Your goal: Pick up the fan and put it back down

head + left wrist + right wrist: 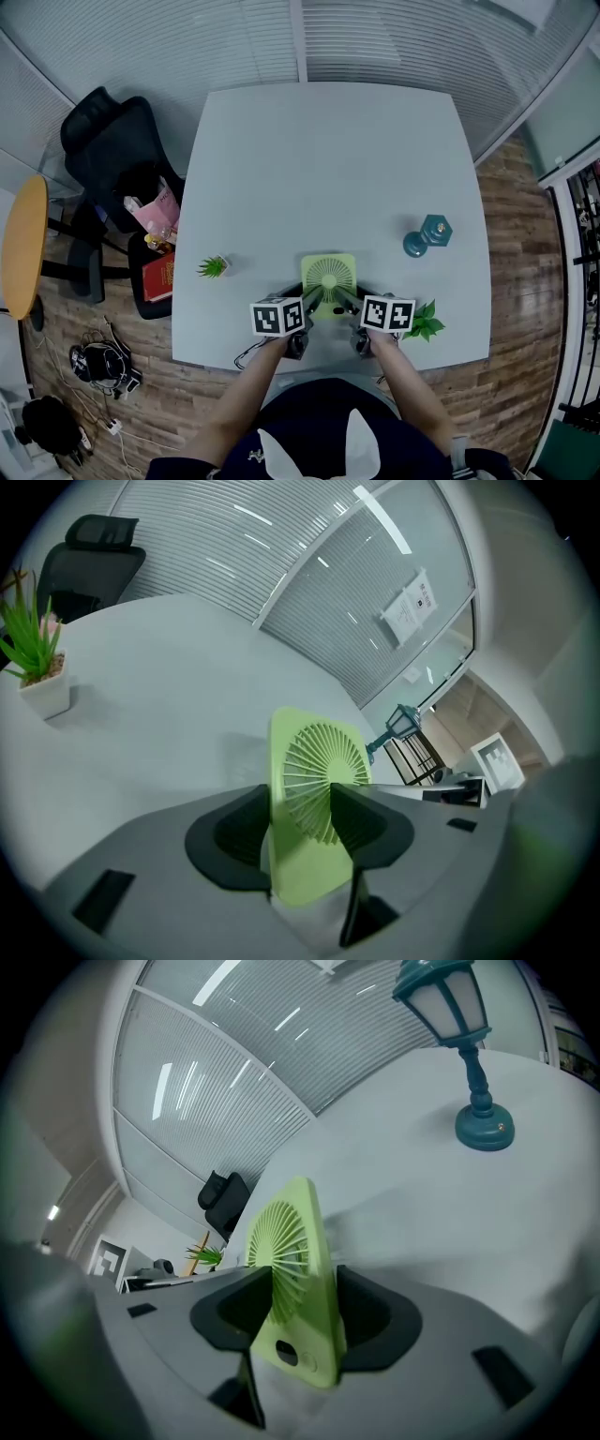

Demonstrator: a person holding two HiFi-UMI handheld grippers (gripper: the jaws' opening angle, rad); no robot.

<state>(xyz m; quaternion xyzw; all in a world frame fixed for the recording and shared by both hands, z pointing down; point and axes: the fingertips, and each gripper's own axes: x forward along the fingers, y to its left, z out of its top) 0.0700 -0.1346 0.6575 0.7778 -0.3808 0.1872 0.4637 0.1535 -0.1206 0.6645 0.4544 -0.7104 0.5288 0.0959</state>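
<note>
Pale green fan (329, 275), flat and square with rounded corners, round grille of fine radial ribs, dark button beneath. Upright near the front edge of the white table (328, 150), lower corners clasped by the left gripper (300, 825) and right gripper (305, 1312). Resting or just lifted: unclear.

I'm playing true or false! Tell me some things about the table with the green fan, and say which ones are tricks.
1. The fan is green. True.
2. Only one gripper holds the fan. False: the left gripper and the right gripper both clamp it.
3. A teal lamp stands on the table, right of the fan. True.
4. The black chair sits on the table. False: it stands on the floor beside the table's left side.
5. The left plant and the right plant both stand on the table. True.
</note>
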